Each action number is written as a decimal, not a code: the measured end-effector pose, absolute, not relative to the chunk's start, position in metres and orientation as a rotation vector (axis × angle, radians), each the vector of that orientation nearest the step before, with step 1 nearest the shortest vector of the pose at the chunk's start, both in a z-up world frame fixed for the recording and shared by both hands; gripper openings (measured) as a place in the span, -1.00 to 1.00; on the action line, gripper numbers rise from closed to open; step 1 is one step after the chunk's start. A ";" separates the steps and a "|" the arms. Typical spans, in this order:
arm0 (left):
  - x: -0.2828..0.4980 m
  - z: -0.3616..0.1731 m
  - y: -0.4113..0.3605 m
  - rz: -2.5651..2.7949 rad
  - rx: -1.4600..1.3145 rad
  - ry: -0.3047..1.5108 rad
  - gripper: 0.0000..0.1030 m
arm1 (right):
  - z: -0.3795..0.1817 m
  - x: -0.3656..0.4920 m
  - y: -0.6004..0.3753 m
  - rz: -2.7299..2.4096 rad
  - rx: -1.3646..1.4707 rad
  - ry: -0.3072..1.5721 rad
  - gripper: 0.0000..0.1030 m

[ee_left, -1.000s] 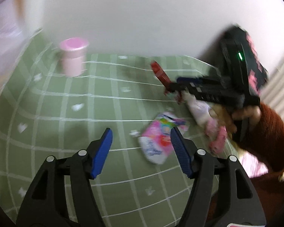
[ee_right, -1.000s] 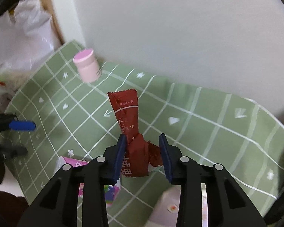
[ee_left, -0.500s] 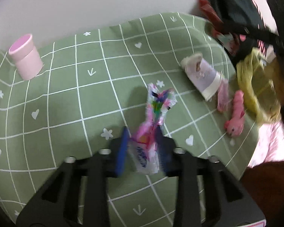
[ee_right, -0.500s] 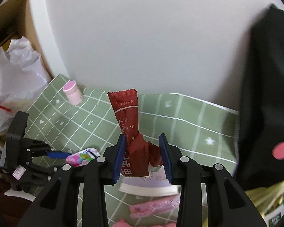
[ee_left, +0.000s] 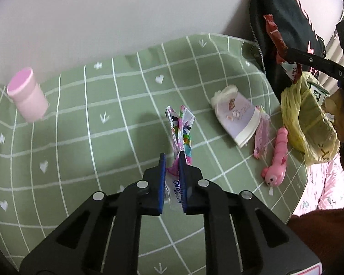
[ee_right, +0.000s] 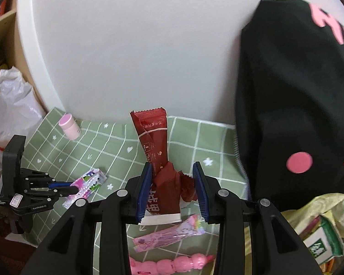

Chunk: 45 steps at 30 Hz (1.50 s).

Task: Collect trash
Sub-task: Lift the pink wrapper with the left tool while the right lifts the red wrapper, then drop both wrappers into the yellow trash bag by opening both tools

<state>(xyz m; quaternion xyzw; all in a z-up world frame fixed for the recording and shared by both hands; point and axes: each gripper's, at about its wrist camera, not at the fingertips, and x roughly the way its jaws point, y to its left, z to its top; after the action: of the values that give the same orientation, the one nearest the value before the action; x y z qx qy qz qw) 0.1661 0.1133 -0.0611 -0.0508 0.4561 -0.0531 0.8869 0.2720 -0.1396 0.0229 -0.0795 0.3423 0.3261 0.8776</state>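
Note:
My left gripper is shut on a colourful pink snack wrapper above the green checked cloth; it also shows in the right wrist view. My right gripper is shut on a dark red snack wrapper, held up over the yellow trash bag. The red wrapper also shows in the left wrist view. A crushed white paper cup, a pink sachet and a pink toy lie on the cloth.
A pink lidded jar stands at the cloth's far left. A black bag with pink print stands at the right against the white wall. A white plastic bag sits off the left edge.
My left gripper closed on the colourful wrapper and lifted it. My right gripper carried the red wrapper to the right, over the yellow bag.

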 end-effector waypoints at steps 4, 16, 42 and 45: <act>0.180 -0.042 0.103 -0.136 -0.086 0.899 -0.80 | 0.044 0.271 -0.163 0.626 -0.160 0.658 -0.33; 0.230 0.039 0.034 -0.348 -0.081 0.723 -0.80 | 0.097 0.243 -0.264 0.391 -0.120 0.512 -0.33; 0.270 0.036 -0.187 -0.801 0.049 0.830 -0.80 | 0.066 0.201 -0.417 0.172 0.119 0.595 -0.33; 0.273 0.025 -0.199 -0.801 0.065 0.867 -0.80 | 0.054 0.207 -0.414 0.188 0.134 0.623 -0.33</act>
<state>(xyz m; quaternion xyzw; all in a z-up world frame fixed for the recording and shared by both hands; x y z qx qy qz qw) 0.2725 -0.1991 0.0248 0.0308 0.4087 -0.3775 0.8304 0.2067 -0.4135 0.0538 0.0656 0.3060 0.0925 0.9453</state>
